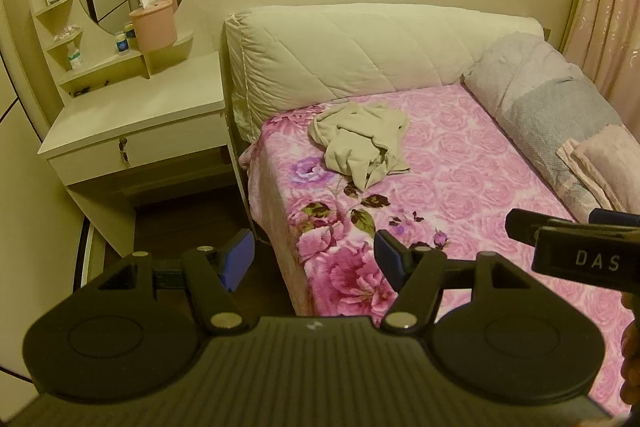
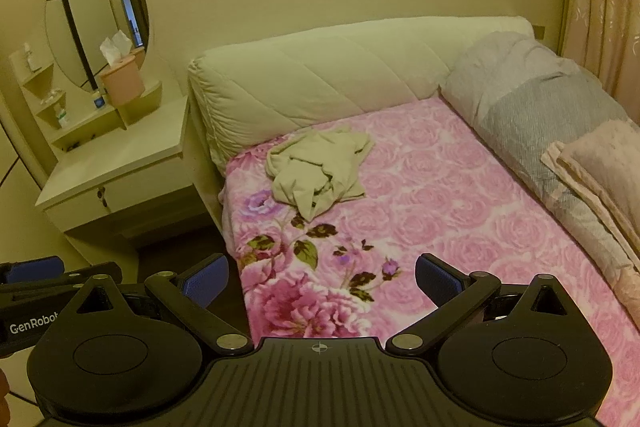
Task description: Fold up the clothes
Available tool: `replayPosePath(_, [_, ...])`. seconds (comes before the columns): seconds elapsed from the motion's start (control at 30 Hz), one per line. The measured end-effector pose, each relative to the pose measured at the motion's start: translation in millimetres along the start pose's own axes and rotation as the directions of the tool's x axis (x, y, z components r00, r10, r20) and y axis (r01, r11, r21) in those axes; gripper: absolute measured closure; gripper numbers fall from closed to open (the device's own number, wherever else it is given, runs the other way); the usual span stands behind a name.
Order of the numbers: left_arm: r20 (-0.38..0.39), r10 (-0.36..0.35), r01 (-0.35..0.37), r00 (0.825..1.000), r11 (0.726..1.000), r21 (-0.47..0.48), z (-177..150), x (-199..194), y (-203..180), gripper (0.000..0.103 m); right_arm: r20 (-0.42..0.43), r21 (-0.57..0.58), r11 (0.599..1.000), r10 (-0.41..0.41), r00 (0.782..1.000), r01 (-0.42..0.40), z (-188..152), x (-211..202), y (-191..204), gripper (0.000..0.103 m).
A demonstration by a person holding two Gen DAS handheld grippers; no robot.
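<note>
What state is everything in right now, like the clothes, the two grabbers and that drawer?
Beige garment: crumpled in a heap on the bed, unfolded, untouched.
Left gripper: fingers open, empty, short of the garment.
Right gripper: fingers open, empty, short of the garment.
Drawer: closed.
Tissue box: tissue sticking out of the top.
Grey bedding: rolled along the bed's far side.

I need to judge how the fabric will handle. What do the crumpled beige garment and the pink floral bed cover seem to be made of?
Beige garment: looks like thin, soft, matte cloth, perhaps cotton jersey; it collapses in loose, limp folds. Pink floral bed cover: seemingly plush fleece or a printed blanket; its rose pattern looks slightly fuzzy and it lies smooth. Neither is certain from these views.
</note>
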State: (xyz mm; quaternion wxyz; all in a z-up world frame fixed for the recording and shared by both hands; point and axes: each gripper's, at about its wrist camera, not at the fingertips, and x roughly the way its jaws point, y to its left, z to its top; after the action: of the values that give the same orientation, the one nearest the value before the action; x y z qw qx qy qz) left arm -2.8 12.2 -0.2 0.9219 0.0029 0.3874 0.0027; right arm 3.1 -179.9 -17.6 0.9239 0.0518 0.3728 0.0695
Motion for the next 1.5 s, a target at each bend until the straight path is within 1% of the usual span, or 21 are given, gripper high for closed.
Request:
replayPosePath(0.4, [-0.004,-0.016,0.016,1.0,1.0,0.008,-1,3,4,0.04,0.016,0.009,1.0,-0.011,1.0,0.011,-3,-4,5,0.001])
replayPosePath(0.7, [-0.022,-0.014,0.014,1.0,1.0,-0.017,-4,6,11,0.04,0.025,-0.002,1.0,-0.007,1.0,0.007,-6,-4,11,0.001])
replayPosePath(0.97, [-0.041,-0.028,0.027,0.999,0.999,-0.026,-2,16,13,0.04,0.017,0.005,1.0,-0.008,1.0,0.008,-6,1,9,0.001])
replayPosePath(1.17, [-0.055,-0.046,0.046,0.997,0.999,-0.012,6,34,13,0.04,0.0,0.025,0.999,-0.023,1.0,0.023,3,16,6,0.001])
replayPosePath(1.27, [-0.064,-0.051,0.05,0.997,0.999,-0.006,14,50,15,0.04,-0.012,0.039,0.999,-0.034,0.999,0.034,7,27,5,0.001])
replayPosePath(1.37, [-0.075,-0.064,0.064,0.995,0.998,-0.001,25,72,16,0.04,-0.016,0.05,0.998,-0.048,0.999,0.048,13,42,4,0.001])
replayPosePath(1.5, [-0.107,-0.099,0.102,0.989,0.995,0.015,45,111,15,0.04,-0.007,0.083,0.994,-0.077,0.997,0.077,26,68,-1,0.001])
